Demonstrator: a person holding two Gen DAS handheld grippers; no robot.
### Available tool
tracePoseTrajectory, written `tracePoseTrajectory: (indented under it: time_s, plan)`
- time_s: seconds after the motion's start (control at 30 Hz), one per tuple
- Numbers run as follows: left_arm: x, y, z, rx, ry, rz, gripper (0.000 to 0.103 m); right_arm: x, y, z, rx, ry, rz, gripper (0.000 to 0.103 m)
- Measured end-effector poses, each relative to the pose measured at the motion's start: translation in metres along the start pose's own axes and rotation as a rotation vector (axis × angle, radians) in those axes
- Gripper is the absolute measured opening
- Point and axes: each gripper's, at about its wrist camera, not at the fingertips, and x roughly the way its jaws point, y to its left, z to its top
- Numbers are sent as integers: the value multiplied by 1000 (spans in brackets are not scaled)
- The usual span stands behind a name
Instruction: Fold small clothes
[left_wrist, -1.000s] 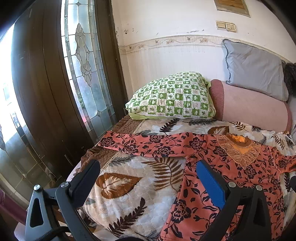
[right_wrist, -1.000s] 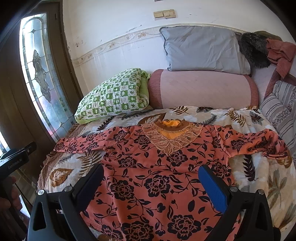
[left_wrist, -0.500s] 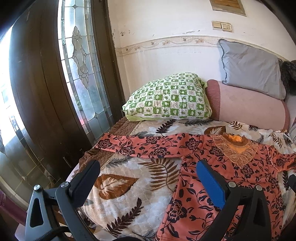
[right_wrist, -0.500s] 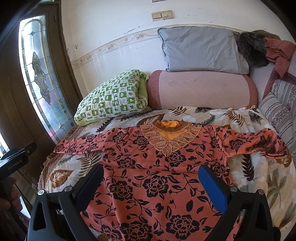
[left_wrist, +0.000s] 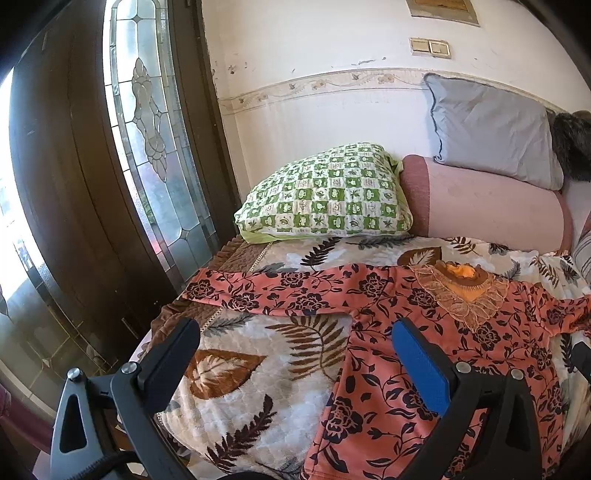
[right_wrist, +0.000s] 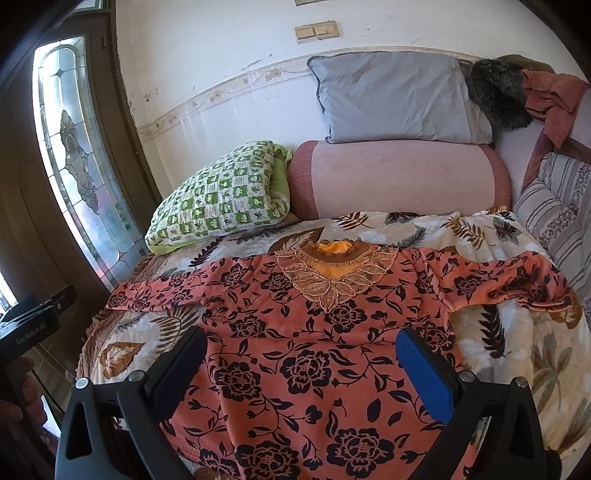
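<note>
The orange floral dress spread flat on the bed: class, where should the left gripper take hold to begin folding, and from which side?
Grip the cuff of the outstretched left sleeve, approaching from the window side: it lies flat, free-ended, so it swings inward over the orange floral dress.

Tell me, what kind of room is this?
Most likely a bedroom in someone's home. A bed with a leaf-print blanket has pillows and a long pink bolster stacked against the wall, a flowered orange top is spread flat on it, and a stained-glass door stands beside it.

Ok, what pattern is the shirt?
Orange-pink with black flowers; shirt shows best in the right wrist view.
</note>
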Motion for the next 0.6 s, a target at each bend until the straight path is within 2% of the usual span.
tracePoseTrajectory:
  time_s: [0.6]
  plan:
    - [1, -17, 4, 40, 9, -19, 103, 1, -10, 2, 15, -4, -6, 103]
